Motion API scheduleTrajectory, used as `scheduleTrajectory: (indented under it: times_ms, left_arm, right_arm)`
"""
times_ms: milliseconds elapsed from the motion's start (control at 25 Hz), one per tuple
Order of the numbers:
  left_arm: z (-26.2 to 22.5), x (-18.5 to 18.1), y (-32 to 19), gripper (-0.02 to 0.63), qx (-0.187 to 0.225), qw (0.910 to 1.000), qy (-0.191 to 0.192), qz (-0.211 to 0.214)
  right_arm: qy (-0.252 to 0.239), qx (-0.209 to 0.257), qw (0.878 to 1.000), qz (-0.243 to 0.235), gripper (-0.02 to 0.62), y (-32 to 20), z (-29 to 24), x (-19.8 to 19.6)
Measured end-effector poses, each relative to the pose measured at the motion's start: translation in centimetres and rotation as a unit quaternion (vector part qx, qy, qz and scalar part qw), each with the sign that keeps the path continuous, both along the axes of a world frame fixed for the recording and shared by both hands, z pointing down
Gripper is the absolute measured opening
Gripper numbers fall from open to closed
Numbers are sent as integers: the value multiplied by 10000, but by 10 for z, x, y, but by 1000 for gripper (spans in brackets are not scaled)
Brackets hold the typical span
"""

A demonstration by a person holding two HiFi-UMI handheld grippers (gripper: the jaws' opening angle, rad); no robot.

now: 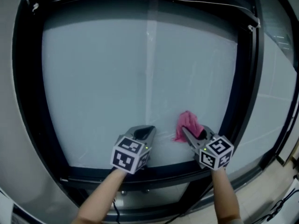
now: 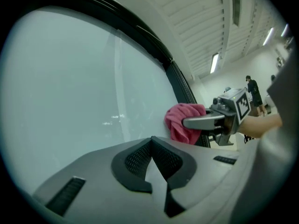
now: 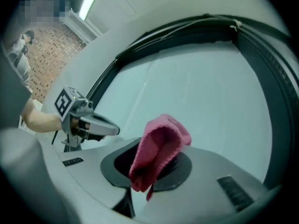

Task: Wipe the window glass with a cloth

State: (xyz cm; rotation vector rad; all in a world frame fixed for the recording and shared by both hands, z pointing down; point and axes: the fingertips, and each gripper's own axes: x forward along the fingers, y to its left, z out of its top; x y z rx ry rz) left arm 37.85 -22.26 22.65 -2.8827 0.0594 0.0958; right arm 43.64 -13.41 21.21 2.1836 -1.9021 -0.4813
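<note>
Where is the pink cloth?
In the head view the cloth is pinched in the right gripper, low and right on the glass, with the left gripper beside it.

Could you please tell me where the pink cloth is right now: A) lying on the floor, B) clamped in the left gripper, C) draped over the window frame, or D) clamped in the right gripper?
D: the pink cloth sits pinched between the jaws of the right gripper, while the left gripper is shut on nothing.
</note>
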Motion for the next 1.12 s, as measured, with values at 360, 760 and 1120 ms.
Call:
scheduleTrajectory:
  times_ms: [360, 760, 1120]
  left_arm:
    - [-64, -11, 10, 5, 450, 9983, 367, 86]
    - [-113, -21, 13, 5, 587, 9959, 668, 156]
    - [-113, -30, 2, 5, 633, 9959, 648, 60]
  right_arm:
    - [1078, 1511, 9820, 339, 40, 0, -209, -15]
    - [1860, 1976, 9576, 967, 40, -22, -360, -24]
    - [2231, 1658, 9548, 1051, 40, -57, -394, -28]
